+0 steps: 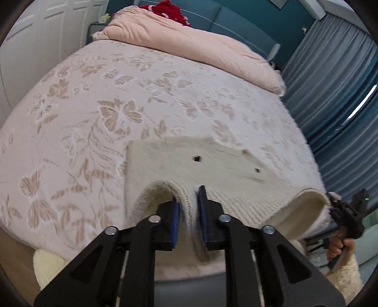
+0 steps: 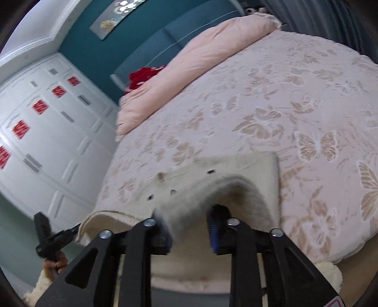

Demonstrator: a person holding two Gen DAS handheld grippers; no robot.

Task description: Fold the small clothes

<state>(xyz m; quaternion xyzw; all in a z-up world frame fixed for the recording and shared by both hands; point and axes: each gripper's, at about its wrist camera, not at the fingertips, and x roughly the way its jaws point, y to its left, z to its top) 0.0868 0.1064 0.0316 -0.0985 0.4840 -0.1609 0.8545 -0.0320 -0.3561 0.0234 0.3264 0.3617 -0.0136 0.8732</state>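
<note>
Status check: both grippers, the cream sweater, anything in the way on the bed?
Left gripper open, sweater's near edge between its pads. Right gripper open, same edge between its fingers. Sweater part folded on the bedspread. Nothing blocking.

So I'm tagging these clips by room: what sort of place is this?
A bedroom, most likely. A wide bed with a butterfly-patterned cover fills the view, a pink duvet lies bunched against a teal headboard, and white wardrobe doors line one wall.
</note>
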